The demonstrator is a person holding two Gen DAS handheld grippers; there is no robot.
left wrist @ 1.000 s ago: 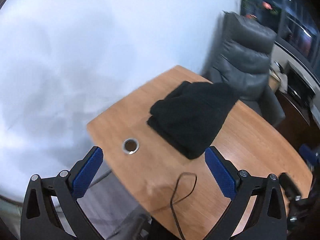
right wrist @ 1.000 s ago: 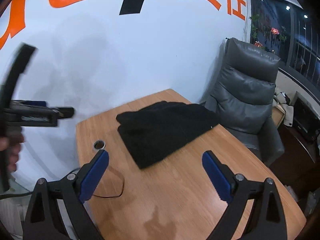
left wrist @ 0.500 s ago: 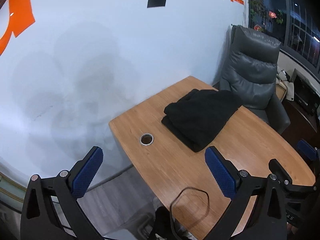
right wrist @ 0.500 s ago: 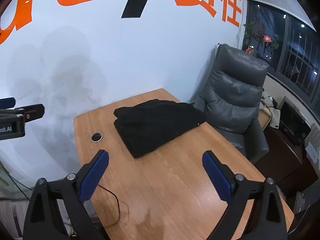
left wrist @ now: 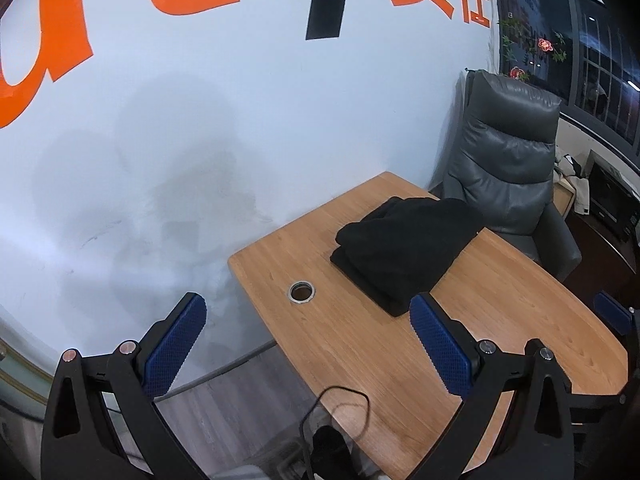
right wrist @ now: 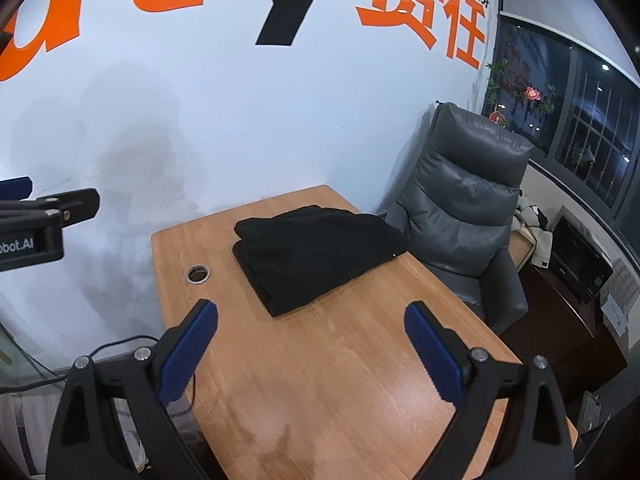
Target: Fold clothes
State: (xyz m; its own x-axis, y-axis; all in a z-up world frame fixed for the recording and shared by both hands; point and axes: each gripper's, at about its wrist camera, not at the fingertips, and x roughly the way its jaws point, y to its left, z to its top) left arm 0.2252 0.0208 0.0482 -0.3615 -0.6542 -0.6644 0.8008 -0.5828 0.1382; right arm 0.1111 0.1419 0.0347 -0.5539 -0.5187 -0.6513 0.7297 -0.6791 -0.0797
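Note:
A black garment [left wrist: 404, 246] lies folded in a thick stack at the far end of the wooden table [left wrist: 500, 312], next to the wall. It also shows in the right wrist view [right wrist: 316, 252]. My left gripper [left wrist: 308, 340] is open and empty, held high and well back from the table's near left edge. My right gripper [right wrist: 312, 344] is open and empty, held above the table's near half. Both are far from the garment. The left gripper [right wrist: 44, 216] also shows at the left edge of the right wrist view.
A round metal cable grommet [left wrist: 302, 292] sits in the table left of the garment. A grey leather armchair [right wrist: 464, 208] stands at the table's far right corner. A black cable [left wrist: 340, 400] loops over the near edge. The white wall with orange lettering is behind.
Both grippers have pulled back and up from the table, so the garment looks smaller and farther. The garment has not moved. Both stay open.

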